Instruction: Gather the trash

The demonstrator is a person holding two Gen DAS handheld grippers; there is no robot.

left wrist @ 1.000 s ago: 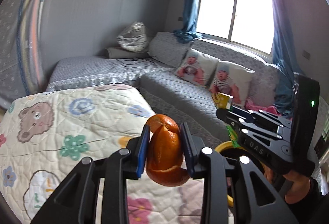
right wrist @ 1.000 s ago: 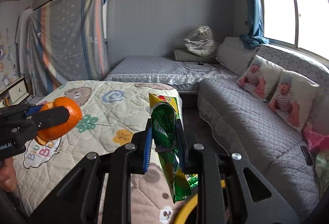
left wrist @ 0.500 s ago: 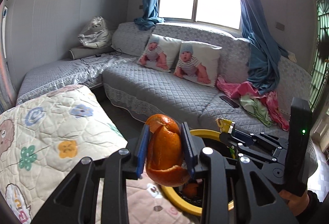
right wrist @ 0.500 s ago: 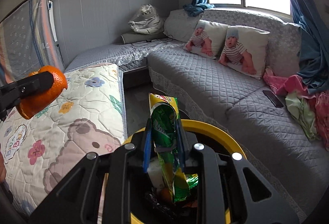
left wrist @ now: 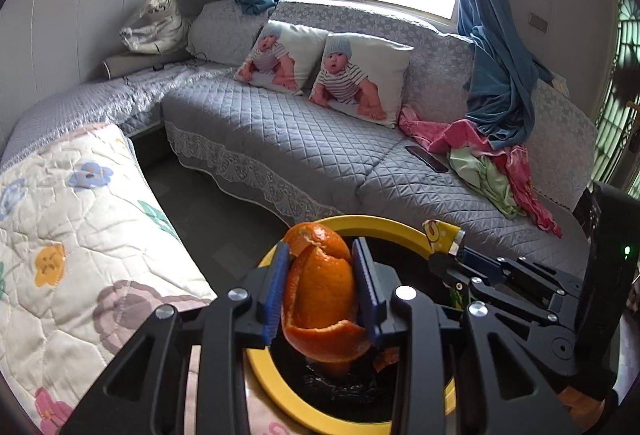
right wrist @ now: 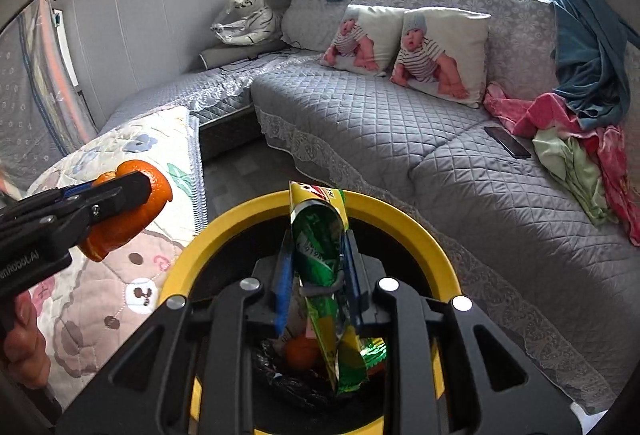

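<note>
My left gripper [left wrist: 320, 275] is shut on an orange peel [left wrist: 322, 295] and holds it over the near-left rim of a yellow-rimmed trash bin [left wrist: 384, 225]. It also shows at the left of the right wrist view [right wrist: 132, 195], beside the bin. My right gripper [right wrist: 316, 267] is shut on a green and yellow snack wrapper [right wrist: 320, 235] that hangs down into the bin [right wrist: 404, 211]. The bin has a black liner and holds an orange piece [right wrist: 302, 351] and other scraps. The right gripper shows in the left wrist view [left wrist: 448, 259], holding the wrapper's yellow tip [left wrist: 440, 233].
A table under a cartoon quilt [left wrist: 60, 235] stands left of the bin. A grey quilted corner sofa [left wrist: 300, 131] runs behind, with two baby-print pillows [left wrist: 352, 75], pink and green cloths [left wrist: 492, 163], a phone [left wrist: 426, 158] and a toy tiger [left wrist: 154, 21]. Dark floor [left wrist: 216, 203] lies between.
Both grippers have swung right from over the quilted table to the bin. The bin has come into view below them. Both still hold their items.
</note>
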